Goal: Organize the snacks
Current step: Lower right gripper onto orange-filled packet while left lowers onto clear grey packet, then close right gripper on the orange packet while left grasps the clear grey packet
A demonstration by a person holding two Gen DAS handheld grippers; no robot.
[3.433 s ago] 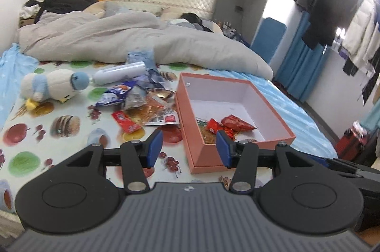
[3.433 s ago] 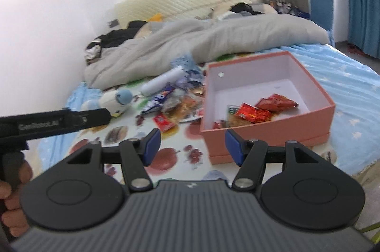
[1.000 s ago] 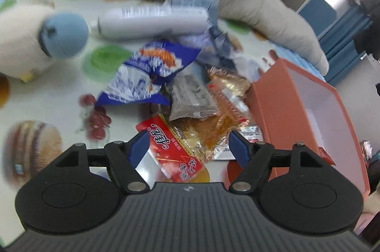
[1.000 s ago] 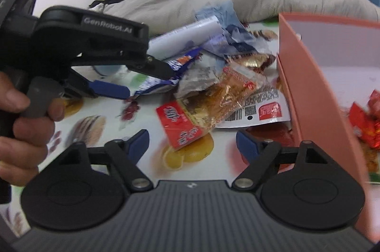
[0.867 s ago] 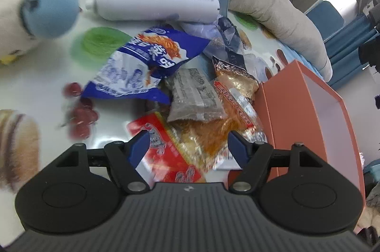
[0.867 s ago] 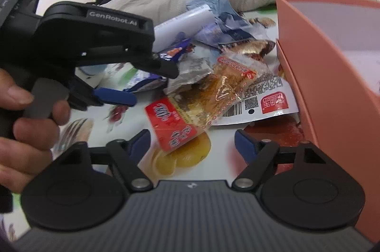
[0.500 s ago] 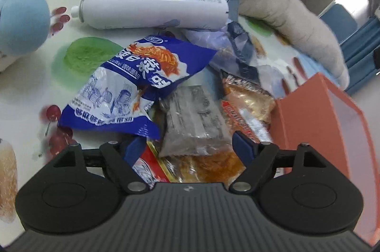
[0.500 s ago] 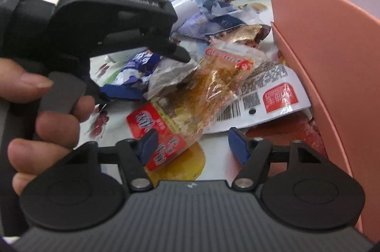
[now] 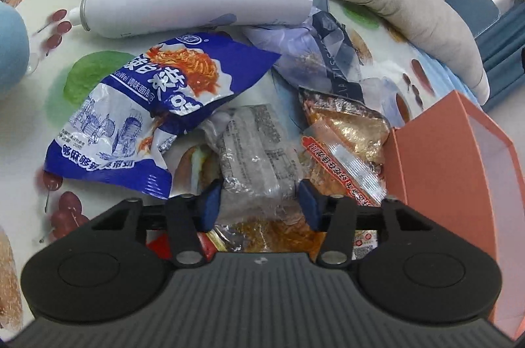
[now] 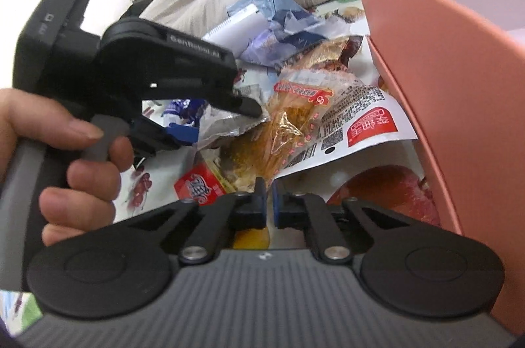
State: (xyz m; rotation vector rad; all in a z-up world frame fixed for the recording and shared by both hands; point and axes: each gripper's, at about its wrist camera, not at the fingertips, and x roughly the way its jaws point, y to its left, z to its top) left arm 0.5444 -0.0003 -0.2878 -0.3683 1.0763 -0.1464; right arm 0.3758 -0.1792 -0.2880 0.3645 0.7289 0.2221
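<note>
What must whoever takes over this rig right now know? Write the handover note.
Left gripper: fingers have just been closing on the silver packet, pads against its sides; not lifted.
Right gripper: shut, apparently pinching the lower edge of the clear orange snack packet.
Things: both packets lie in the pile beside the pink box; the blue noodle-snack bag lies left of them.
Done: both grips made or nearly so.
Left: carry both packets into the box, then the blue bag and the rest.

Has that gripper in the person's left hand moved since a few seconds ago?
Yes. The left gripper has come forward and down from beside the pink box onto the snack pile.
</note>
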